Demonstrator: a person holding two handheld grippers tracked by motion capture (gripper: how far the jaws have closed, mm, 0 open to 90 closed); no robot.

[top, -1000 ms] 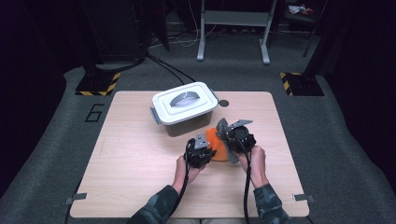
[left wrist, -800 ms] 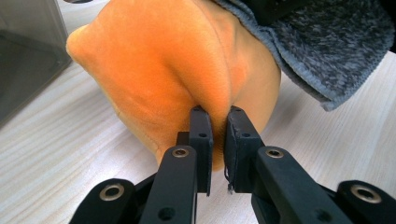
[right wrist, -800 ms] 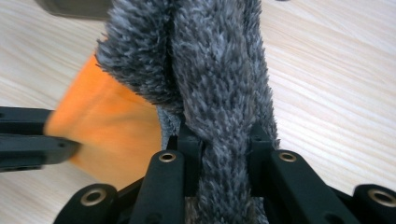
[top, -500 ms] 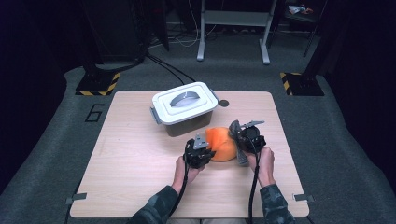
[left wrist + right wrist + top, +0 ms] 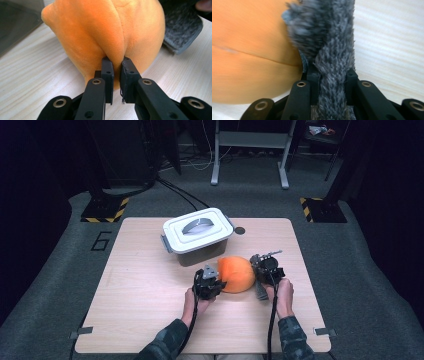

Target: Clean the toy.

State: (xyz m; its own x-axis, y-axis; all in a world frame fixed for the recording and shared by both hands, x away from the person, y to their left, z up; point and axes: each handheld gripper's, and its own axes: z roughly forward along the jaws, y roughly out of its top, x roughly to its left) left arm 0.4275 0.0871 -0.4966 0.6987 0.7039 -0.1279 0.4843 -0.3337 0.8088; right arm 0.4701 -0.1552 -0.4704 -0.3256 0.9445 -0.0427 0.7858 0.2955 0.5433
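Observation:
An orange plush toy (image 5: 236,274) lies on the wooden table (image 5: 140,290) just in front of a white lidded box (image 5: 197,232). My left gripper (image 5: 214,281) is at the toy's left side, shut on a pinched fold of the orange plush (image 5: 105,30), as the left gripper view (image 5: 116,62) shows close up. My right gripper (image 5: 261,270) is at the toy's right side, shut on its grey furry part (image 5: 332,45), with the fur running between the jaws (image 5: 332,75). That grey fur (image 5: 261,292) trails on the table below the right gripper.
The box has a grey handle on its lid and stands at the table's middle back; its dark wall (image 5: 15,22) is close on the left in the left gripper view. A small dark disc (image 5: 239,230) lies to the right of the box.
My right gripper has moved right and slightly toward the person, drawing the grey fur out. More of the orange plush now shows between the grippers. The left gripper has stayed in place.

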